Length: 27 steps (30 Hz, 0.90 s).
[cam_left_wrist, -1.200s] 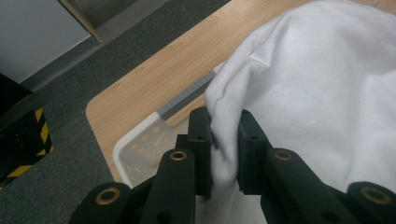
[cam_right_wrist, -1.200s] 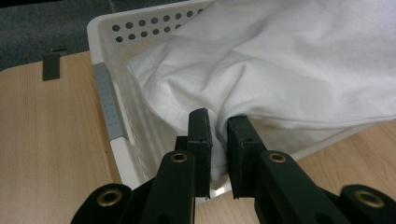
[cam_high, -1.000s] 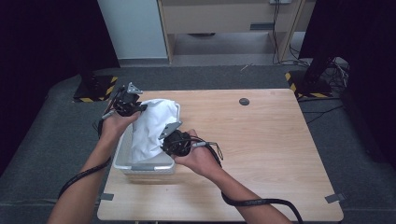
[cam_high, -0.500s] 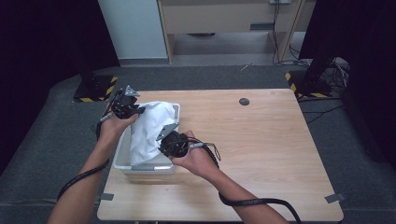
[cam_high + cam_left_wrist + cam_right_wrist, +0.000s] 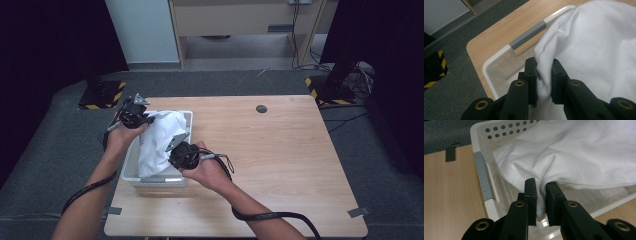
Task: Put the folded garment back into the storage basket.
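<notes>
A white cloth (image 5: 159, 137) hangs bunched over a white perforated basket (image 5: 131, 170) at the table's left side. My left gripper (image 5: 146, 119) is at the basket's far left corner, shut on a fold of the white cloth (image 5: 586, 45), pinched between its black pads (image 5: 531, 75). At the basket's right rim my right gripper (image 5: 172, 150) is shut on a hemmed edge of the cloth (image 5: 584, 157), which passes down between its pads (image 5: 531, 192). Both hands hold the cloth lifted above the basket (image 5: 486, 202), whose grey handle (image 5: 527, 34) shows past the left jaws.
The wooden table (image 5: 280, 165) stretches bare to the right of the basket, with a small dark round hole (image 5: 261, 108) near its far edge. Grey floor surrounds it; yellow-black striped bases (image 5: 102, 97) stand at the back left and right. Cables (image 5: 270, 216) trail from the right gripper.
Both hands and the cloth have barely shifted; the grips look the same.
</notes>
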Available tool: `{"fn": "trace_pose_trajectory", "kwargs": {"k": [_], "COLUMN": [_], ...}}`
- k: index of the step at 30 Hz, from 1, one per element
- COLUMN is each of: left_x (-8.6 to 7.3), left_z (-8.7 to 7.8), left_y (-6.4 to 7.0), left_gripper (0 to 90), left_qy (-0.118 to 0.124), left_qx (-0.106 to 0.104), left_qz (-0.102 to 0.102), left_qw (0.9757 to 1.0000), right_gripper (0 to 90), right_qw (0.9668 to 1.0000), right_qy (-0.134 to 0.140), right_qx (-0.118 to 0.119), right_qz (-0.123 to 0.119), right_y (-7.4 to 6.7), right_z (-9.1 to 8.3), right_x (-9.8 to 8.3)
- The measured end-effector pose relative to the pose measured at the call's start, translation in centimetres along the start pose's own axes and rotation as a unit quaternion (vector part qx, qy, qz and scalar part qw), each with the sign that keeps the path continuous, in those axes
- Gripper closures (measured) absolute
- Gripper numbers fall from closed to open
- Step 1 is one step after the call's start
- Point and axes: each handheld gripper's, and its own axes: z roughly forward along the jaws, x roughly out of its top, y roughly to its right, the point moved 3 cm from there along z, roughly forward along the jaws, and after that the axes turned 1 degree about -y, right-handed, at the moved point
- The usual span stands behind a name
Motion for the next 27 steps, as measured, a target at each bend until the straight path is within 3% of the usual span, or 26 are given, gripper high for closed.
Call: {"fn": "trace_pose_trajectory", "kwargs": {"k": [2, 4, 6, 8, 11, 17, 21, 27], "left_x": [-0.2, -0.5, -0.7, -0.9, -0.9, -0.7, -0.6, -0.9], "left_z": [0.2, 0.5, 0.7, 0.6, 0.3, -0.2, -0.2, 0.2], "left_y": [-0.1, -0.2, -0.4, -0.5, -0.5, 0.1, 0.8, 2.0], "left_gripper": [78.5, 69.1, 52.0, 39.5, 31.5, 24.0, 13.4, 5.4], "left_qy": [-0.002, -0.003, -0.001, 0.006, 0.012, 0.023, 0.025, 0.023], "left_qx": [0.002, 0.013, 0.014, 0.018, 0.021, 0.02, 0.019, 0.021], "left_qz": [-0.003, -0.017, -0.039, -0.048, -0.049, -0.051, -0.055, -0.062], "left_qw": [1.0, 0.9998, 0.9992, 0.9987, 0.9985, 0.9982, 0.998, 0.9976], "right_gripper": [80.1, 75.2, 60.5, 40.3, 28.5, 16.2, 9.5, 7.7], "right_qw": [1.0, 1.0, 0.9999, 0.9999, 1.0, 0.9998, 0.9998, 0.9995], "right_qy": [-0.003, -0.004, -0.008, -0.011, -0.005, 0.015, 0.014, 0.017], "right_qx": [0.001, 0.005, 0.008, -0.001, -0.005, -0.01, -0.01, -0.022], "right_qz": [-0.003, 0.002, -0.001, 0.004, 0.004, 0.009, 0.006, 0.016], "right_y": [0.0, 0.1, 0.3, 0.5, 0.9, 0.9, 0.9, 1.5], "right_z": [0.3, 0.7, 1.2, 1.5, 1.6, 1.2, 1.3, 1.0], "right_x": [-0.1, -0.4, -0.8, -1.2, -1.6, -1.4, -1.4, -1.5]}}
